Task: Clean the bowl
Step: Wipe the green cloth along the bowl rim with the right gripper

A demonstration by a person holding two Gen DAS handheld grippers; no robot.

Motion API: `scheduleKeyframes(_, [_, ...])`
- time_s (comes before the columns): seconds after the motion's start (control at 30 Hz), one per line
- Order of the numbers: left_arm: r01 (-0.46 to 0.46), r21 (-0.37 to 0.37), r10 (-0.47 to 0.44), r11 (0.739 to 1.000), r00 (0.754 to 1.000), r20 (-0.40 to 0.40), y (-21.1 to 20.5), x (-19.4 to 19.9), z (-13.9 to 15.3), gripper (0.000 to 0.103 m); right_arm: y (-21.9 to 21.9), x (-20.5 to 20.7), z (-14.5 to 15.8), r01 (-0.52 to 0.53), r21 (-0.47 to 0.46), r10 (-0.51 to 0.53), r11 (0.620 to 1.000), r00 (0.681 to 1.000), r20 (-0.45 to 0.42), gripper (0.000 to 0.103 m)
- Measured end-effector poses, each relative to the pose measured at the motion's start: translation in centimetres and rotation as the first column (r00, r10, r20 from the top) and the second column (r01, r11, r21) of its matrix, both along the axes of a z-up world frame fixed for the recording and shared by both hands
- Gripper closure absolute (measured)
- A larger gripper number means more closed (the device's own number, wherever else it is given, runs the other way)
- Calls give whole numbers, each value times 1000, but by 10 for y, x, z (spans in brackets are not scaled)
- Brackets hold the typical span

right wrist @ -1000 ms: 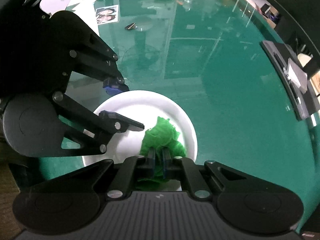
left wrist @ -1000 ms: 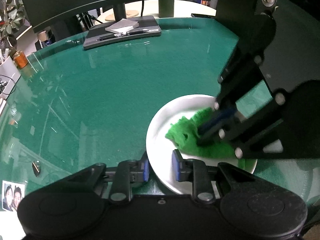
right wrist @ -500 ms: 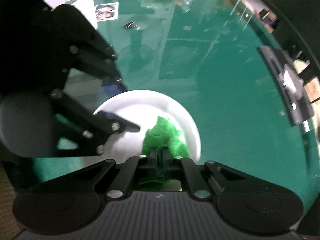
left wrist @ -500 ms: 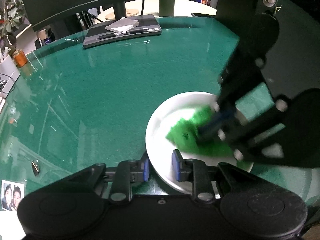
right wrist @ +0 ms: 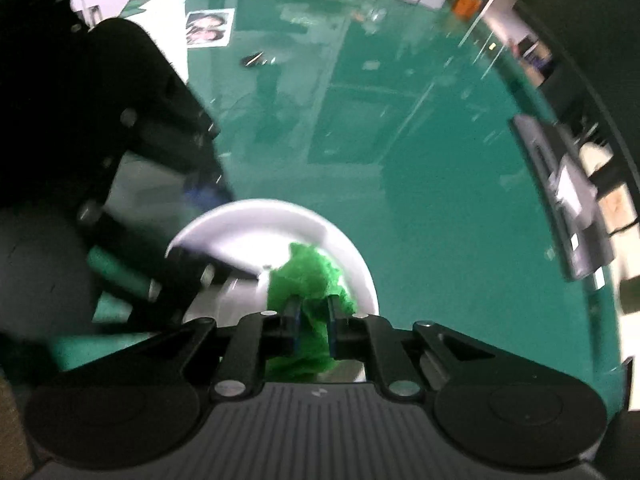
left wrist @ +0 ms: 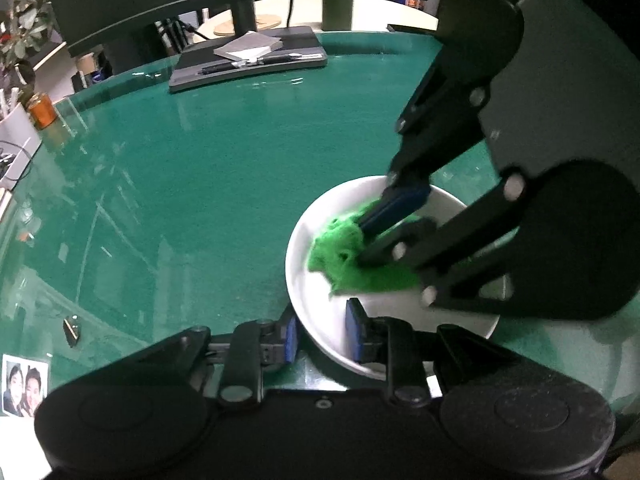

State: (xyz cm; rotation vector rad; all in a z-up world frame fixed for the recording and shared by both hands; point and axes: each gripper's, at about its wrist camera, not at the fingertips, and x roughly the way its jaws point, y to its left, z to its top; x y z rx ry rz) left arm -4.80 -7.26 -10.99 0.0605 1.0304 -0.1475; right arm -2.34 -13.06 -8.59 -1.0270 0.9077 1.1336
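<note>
The white bowl [left wrist: 320,320] sits on the green table [left wrist: 200,200], and the left gripper [left wrist: 321,336] pinches its near rim, one pad outside the wall and one inside, jaws narrow and in the same place as a second ago. So the bowl is held steady.

The change is on the other side. The right gripper [right wrist: 313,320] holds the green cloth [right wrist: 308,276] inside the bowl, and its jaws have just been opening a little: a second ago the two pads were nearly together on a thin fold, now a thicker wad of cloth fills the gap between them. The cloth bunch has also swept across the inside of the bowl toward the wall next to the left gripper, and the blur on that gripper fits a wiping stroke under way.

For the task, this looks like the middle of the scrub, with the grip on the cloth slacker than it was. The blur leaves it unclear whether the pads press it firmly; it may slip if the stroke goes on.
</note>
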Motion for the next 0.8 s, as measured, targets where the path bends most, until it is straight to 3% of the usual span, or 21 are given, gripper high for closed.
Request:
scheduleKeyframes(0.07, [3,0,-3,1000,1000,0,1,0,0,78,0,0,-2,2,17,-1,1000,999,-36,94])
scheduleKeyframes(0.27, [3,-4,-3,1000,1000,-6,2,1,0,78,-13,8,2,-41,-68,31,997,989,-141,96])
scheduleKeyframes(0.47, [-10,-22,9,1000,999,-34,5,7,0,79,-7,17,5,3,-60,-7,998,998,-68,96])
scheduleKeyframes(0.57, [-71,-54,69,996,997,-42,19,14,3,82,-7,17,4,10,-51,-15,999,996,-88,92])
scheduleKeyframes(0.63, [-114,-109,107,988,992,-67,28,21,3,89,-7,17,4,15,-45,-20,999,995,-101,93])
scheduleKeyframes(0.8, [-201,-218,177,955,976,-123,46,27,-2,91,-6,18,3,32,-29,-36,999,990,-133,94])
